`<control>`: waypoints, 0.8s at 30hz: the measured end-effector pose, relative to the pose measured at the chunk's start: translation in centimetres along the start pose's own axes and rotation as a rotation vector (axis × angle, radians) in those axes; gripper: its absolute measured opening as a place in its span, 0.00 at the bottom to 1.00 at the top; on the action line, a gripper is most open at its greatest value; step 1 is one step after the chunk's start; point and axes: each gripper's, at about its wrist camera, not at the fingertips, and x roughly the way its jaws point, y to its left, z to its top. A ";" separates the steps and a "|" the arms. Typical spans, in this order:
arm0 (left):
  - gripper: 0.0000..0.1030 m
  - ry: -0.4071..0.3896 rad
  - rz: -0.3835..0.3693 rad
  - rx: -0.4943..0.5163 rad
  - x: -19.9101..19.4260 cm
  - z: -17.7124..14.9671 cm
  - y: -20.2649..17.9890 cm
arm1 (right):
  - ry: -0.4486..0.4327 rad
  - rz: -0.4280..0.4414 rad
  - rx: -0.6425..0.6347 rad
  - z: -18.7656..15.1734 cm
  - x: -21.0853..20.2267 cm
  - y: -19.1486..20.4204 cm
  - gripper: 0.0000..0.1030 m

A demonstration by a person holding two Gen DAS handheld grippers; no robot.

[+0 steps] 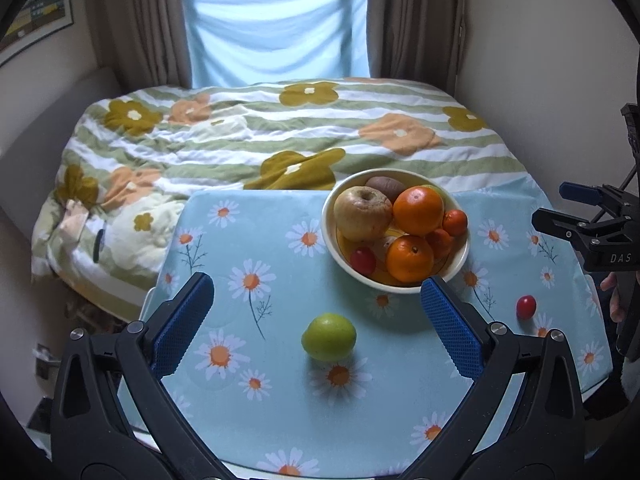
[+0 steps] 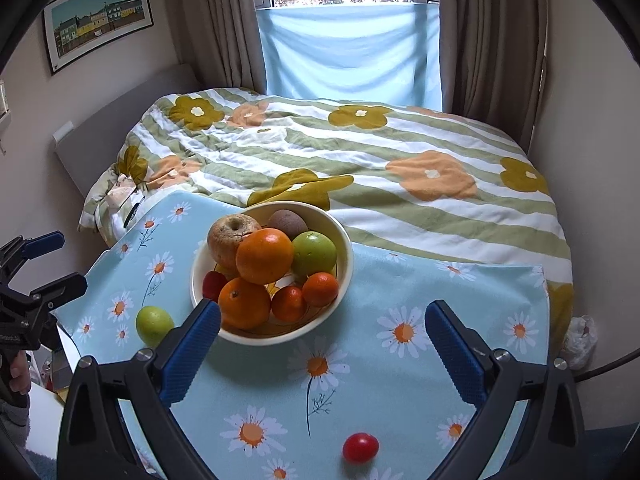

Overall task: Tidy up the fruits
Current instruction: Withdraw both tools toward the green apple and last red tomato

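two jaws (spread) flank green fruit (image 1: 329,336) — untouched

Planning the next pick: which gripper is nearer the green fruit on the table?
Left. The left gripper frames the green fruit between open fingers; the right gripper sits off to its right.

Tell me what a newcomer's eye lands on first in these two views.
First comes the cream bowl at the far middle of the daisy tablecloth, heaped with oranges, a wrinkled apple, a kiwi and a green fruit. Next come the two strays on the cloth: a green fruit between the open left gripper fingers, and a red cherry tomato near the open right gripper. Behind lies the flowered striped quilt.
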 end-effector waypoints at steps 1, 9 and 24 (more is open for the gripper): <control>1.00 -0.005 0.004 -0.004 -0.5 -0.3 -0.1 | -0.003 -0.008 -0.007 -0.2 -0.7 0.1 0.99; 1.00 -0.005 0.027 -0.015 -3.1 -2.9 -0.9 | 0.016 -0.048 -0.014 -2.6 -5.1 -0.5 0.99; 1.00 0.119 -0.054 0.145 0.6 -4.5 -1.5 | 0.099 -0.158 0.167 -8.2 -5.8 -1.1 0.99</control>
